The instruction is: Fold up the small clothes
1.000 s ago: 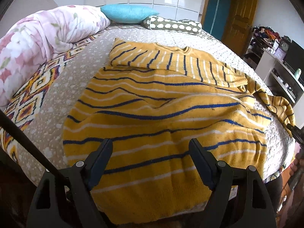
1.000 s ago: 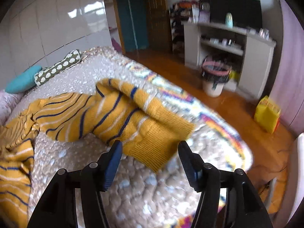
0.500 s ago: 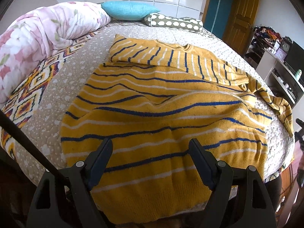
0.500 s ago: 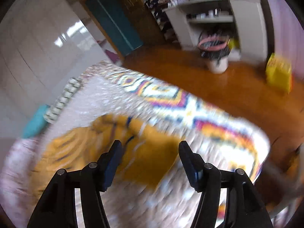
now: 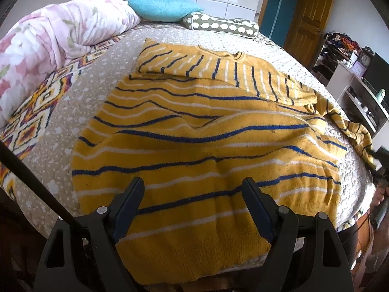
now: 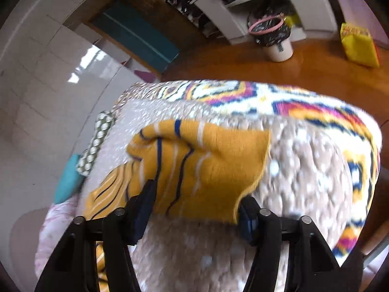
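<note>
A yellow sweater (image 5: 199,131) with blue and white stripes lies spread on the bed, one sleeve folded across its top. Its other sleeve (image 5: 352,129) trails off toward the bed's right edge. My left gripper (image 5: 193,194) is open and empty, hovering over the sweater's hem. In the right wrist view the sleeve's cuff end (image 6: 201,168) lies on the bedspread, and my right gripper (image 6: 197,194) is open with its fingers on either side of the cuff. The right gripper (image 5: 378,163) also shows at the right edge of the left wrist view.
A pink floral duvet (image 5: 48,48), a teal pillow (image 5: 163,8) and a dotted bolster (image 5: 221,25) lie at the bed's far side. A white bin (image 6: 274,36), a yellow bag (image 6: 359,43) and white shelves (image 6: 243,2) stand on the wooden floor beyond the bed.
My right gripper has tilted and moved down to the sleeve cuff, which now sits between its open fingers. My left gripper has edged slightly forward over the hem.
</note>
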Demonstrator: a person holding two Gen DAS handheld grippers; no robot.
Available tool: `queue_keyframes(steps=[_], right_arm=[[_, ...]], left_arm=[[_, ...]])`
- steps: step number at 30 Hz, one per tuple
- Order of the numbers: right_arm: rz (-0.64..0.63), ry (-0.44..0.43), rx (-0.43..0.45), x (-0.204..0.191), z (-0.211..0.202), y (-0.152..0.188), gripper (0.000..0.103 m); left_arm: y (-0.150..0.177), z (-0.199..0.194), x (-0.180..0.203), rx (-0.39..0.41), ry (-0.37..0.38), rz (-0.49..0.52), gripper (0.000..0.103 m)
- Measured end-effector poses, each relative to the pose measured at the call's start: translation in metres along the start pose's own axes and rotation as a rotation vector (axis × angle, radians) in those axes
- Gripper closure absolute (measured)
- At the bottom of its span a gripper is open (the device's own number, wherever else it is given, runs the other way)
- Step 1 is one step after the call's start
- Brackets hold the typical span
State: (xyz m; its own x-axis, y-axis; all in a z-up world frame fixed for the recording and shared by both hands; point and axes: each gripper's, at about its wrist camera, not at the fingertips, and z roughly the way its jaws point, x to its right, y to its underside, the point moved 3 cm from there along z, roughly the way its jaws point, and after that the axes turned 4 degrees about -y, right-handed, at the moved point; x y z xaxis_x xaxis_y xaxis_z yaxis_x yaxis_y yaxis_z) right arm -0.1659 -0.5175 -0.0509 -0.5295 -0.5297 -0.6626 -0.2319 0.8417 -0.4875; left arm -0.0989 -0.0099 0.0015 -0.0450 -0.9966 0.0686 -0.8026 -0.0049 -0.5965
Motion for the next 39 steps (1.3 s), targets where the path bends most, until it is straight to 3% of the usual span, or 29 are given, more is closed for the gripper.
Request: queue_keyframes(steps=[1, 2, 9, 12, 15, 21, 25, 29, 34, 39], right_arm=[[-0.026, 0.014, -0.005, -0.002, 0.002, -0.007, 0.095], [-0.033, 0.005, -0.004, -0.002, 0.001, -0.014, 0.097], [-0.113, 0.112, 0.182, -0.015, -0.049, -0.112, 0.098], [-0.150, 0.104, 0.172, -0.043, -0.048, -0.133, 0.098], [-0.223, 0.009, 0.067, -0.096, -0.031, -0.121, 0.098], [-0.450, -0.177, -0.130, -0.246, 0.024, -0.036, 0.098], [-0.642, -0.288, -0.226, -0.363, 0.065, 0.052, 0.098], [-0.767, -0.373, -0.354, -0.441, 0.105, 0.142, 0.098], [-0.901, -0.407, -0.533, -0.496, 0.155, 0.259, 0.098], [-1.005, -0.363, -0.637, -0.507, 0.195, 0.334, 0.098]], left_arm=[[0.000, 0.000, -0.002, 0.000, 0.000, -0.003, 0.022], [-0.001, -0.002, -0.004, 0.005, 0.003, -0.009, 0.022], [-0.010, -0.017, -0.021, 0.039, 0.049, -0.074, 0.022], [-0.013, -0.026, -0.033, 0.060, 0.055, -0.101, 0.022], [-0.015, -0.037, -0.049, 0.083, 0.048, -0.123, 0.022], [-0.017, -0.052, -0.079, 0.141, 0.012, -0.157, 0.022], [-0.015, -0.054, -0.097, 0.177, -0.066, -0.137, 0.021], [-0.009, -0.048, -0.115, 0.176, -0.100, -0.129, 0.021], [0.000, -0.036, -0.139, 0.156, -0.103, -0.164, 0.021], [0.005, -0.037, -0.154, 0.175, -0.105, -0.186, 0.021]])
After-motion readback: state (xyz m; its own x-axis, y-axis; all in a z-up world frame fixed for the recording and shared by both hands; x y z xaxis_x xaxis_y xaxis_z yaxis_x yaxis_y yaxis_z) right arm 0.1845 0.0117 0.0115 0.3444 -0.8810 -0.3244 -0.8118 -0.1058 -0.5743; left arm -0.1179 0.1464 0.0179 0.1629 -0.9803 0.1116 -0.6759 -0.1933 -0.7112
